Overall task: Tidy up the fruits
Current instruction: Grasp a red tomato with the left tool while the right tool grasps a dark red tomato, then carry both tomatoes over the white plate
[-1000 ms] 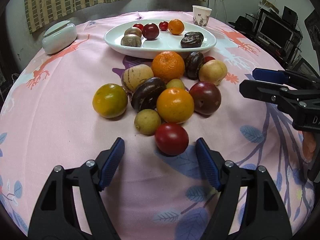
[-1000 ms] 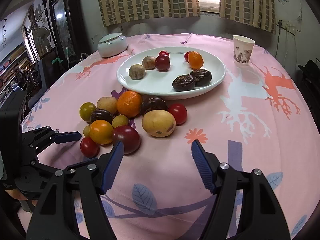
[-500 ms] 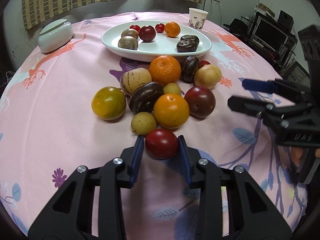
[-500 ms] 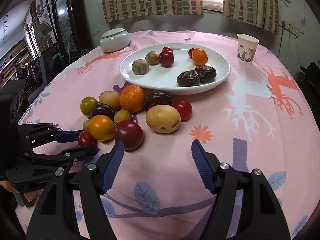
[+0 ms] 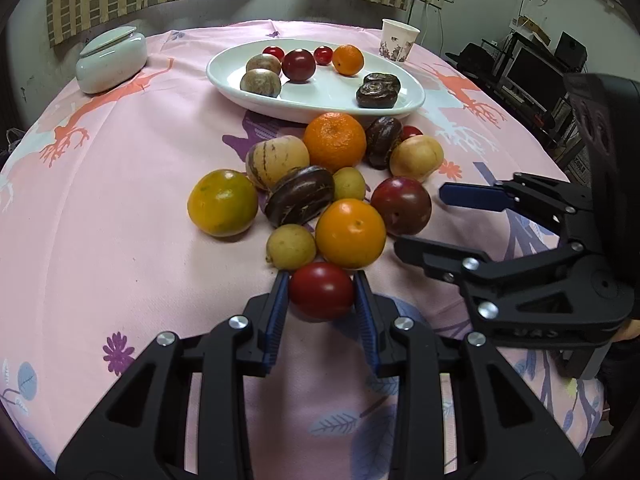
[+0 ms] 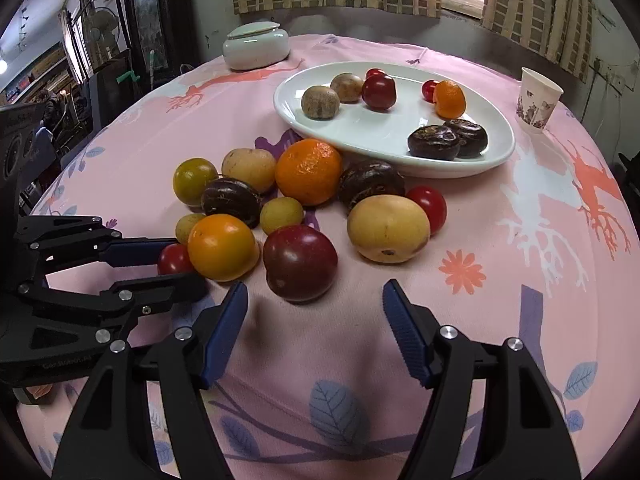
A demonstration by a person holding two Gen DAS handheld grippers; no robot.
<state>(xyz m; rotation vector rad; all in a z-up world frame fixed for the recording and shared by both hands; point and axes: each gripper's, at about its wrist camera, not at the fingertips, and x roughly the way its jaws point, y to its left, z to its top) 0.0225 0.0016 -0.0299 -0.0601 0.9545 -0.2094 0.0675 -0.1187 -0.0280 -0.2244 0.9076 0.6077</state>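
A red tomato (image 5: pixel 321 290) is being pinched between the blue pads of the left gripper (image 5: pixel 321 294) at the near edge of the fruit pile on the pink-clothed table (image 5: pixel 100 200), just in front of an orange (image 5: pixel 350 233) and a small yellow-green fruit (image 5: pixel 291 246). The right gripper (image 6: pixel 316 300) is being held just short of a dark red plum (image 6: pixel 300 262), its fingers (image 6: pixel 224 328) being closed slowly while still spread, with nothing being touched. More fruit is lying on the white plate (image 5: pixel 320 96) behind.
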